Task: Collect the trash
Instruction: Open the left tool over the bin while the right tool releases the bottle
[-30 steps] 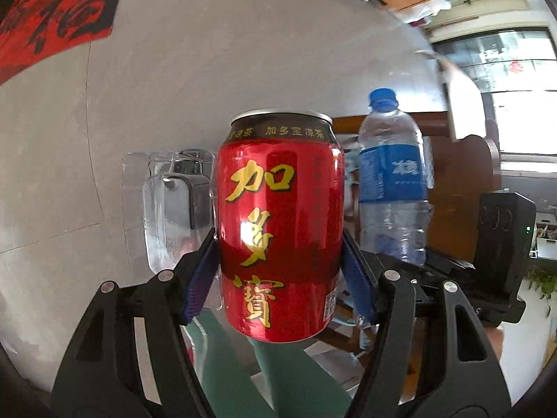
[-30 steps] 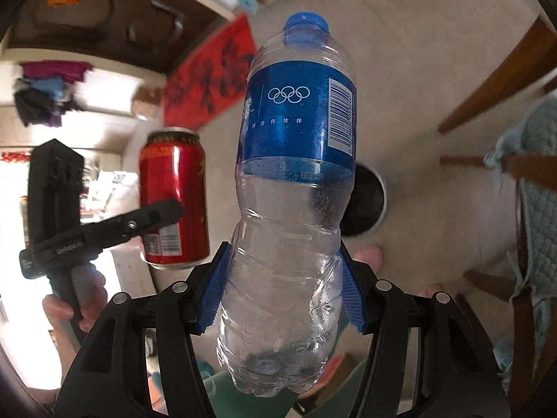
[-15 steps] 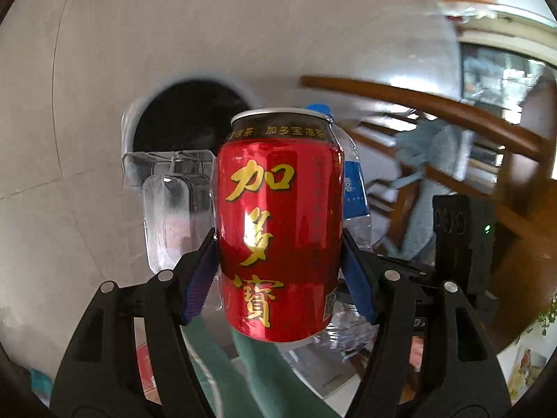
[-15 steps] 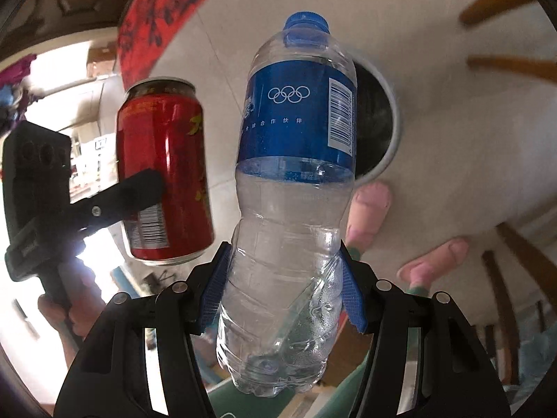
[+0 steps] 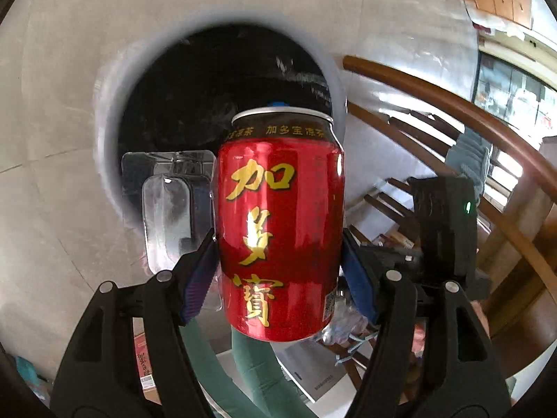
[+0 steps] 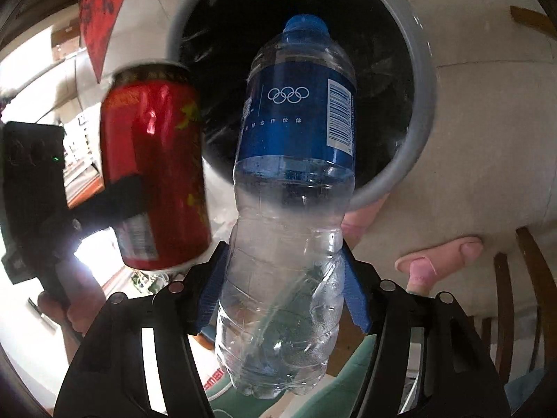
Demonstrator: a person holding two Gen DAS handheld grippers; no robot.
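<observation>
gripping low on its stiff, slick, light wall, the left gripper (image 5: 278, 271) held the red can (image 5: 280, 223) over the bin (image 5: 104, 104); the right gripper (image 6: 283, 291), fingers opening, flanked the soft, crushable bottle (image 6: 289, 209).

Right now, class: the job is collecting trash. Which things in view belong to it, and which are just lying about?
Belongs to the job:
red can in left gripper
water bottle in right gripper, its jaws opening
trash bin

Just lying about:
wooden chair
red banner
clear plastic packaging
</observation>
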